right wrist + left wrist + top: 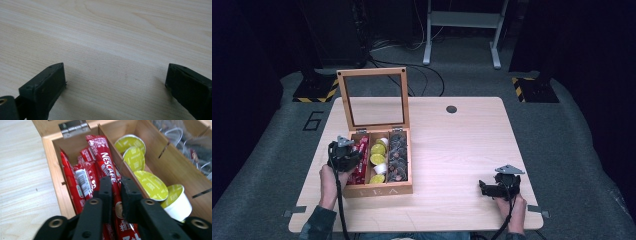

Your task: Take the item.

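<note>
Left gripper view: our left gripper (117, 186) clenched on red coffee stick (110, 167) in left compartment of wooden box (53, 180); stick's long axis runs away from us. Right gripper (501, 186) released over bare counter (462, 145), well apart.

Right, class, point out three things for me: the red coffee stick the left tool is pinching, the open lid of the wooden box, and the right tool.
Red coffee stick (108, 161), left gripper view: on its white lettering.
Open lid (373, 73), high view: top frame bar.
Right tool (484, 188), high view: between its tips.
</note>
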The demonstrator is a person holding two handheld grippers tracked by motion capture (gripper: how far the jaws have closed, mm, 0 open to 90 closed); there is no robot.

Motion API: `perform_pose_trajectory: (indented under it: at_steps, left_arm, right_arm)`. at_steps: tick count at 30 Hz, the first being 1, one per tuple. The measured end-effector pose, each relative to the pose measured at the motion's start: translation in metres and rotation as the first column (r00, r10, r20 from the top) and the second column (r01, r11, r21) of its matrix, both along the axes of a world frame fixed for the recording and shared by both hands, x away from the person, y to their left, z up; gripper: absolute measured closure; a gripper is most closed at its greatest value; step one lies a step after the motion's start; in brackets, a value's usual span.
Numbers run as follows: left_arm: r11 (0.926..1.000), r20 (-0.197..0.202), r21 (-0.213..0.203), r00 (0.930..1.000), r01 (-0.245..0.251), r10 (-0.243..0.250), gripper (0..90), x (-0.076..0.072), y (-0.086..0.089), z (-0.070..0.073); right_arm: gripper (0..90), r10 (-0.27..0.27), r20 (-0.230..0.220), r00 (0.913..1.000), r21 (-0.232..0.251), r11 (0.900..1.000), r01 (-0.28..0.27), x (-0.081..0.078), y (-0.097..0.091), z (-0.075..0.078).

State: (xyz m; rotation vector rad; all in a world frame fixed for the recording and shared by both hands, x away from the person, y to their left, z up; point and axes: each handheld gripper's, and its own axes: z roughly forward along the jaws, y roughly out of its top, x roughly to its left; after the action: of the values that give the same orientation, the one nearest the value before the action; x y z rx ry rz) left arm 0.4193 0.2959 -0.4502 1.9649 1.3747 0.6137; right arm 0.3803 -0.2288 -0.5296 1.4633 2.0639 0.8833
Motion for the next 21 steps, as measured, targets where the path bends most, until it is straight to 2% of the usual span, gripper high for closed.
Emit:
perform_pose_trajectory:
  at_steps: [3, 7, 12, 14, 16, 18, 21]
  left_arm:
    - [1.0000, 0.000, 0.002, 1.0000, -0.006, 0.006, 82.2, 0.000, 0.000, 0.000]
    - [0.9993, 0.014, -0.003, 0.9992, -0.039, 0.039, 84.3, -0.002, -0.003, 0.002]
    - [0.9979, 0.029, 0.021, 0.9977, -0.061, 0.061, 84.7, -0.004, -0.006, 0.004]
    - [0.9977, 0.033, 0.012, 0.9973, -0.066, 0.066, 84.8, -0.006, -0.006, 0.004]
    - [0.9978, 0.041, 0.023, 0.9973, -0.063, 0.062, 84.8, -0.007, -0.006, 0.005]
    - [0.9980, 0.049, 0.017, 0.9969, -0.062, 0.061, 84.8, -0.008, -0.007, 0.006]
    - [0.9994, 0.064, 0.007, 0.9974, -0.034, 0.034, 84.8, -0.011, -0.007, 0.010]
  right_arm:
    - [2.5, 0.000, 0.000, 1.0000, 0.000, 1.0000, 0.000, 0.000, 0.000, 0.000]
    - [2.7, -0.001, 0.001, 1.0000, 0.002, 1.0000, 0.001, 0.000, 0.000, 0.000]
    - [2.7, -0.002, 0.000, 1.0000, 0.000, 1.0000, 0.002, 0.000, 0.000, 0.000]
    - [3.2, -0.002, 0.001, 1.0000, 0.001, 1.0000, 0.002, 0.000, 0.000, 0.000]
    - [3.2, -0.002, 0.001, 1.0000, 0.001, 1.0000, 0.002, 0.000, 0.000, 0.000]
    - [3.2, -0.002, 0.002, 1.0000, 0.002, 1.0000, 0.002, 0.000, 0.000, 0.000]
    - [3.3, -0.002, 0.002, 1.0000, 0.001, 1.0000, 0.002, 0.000, 0.000, 0.000]
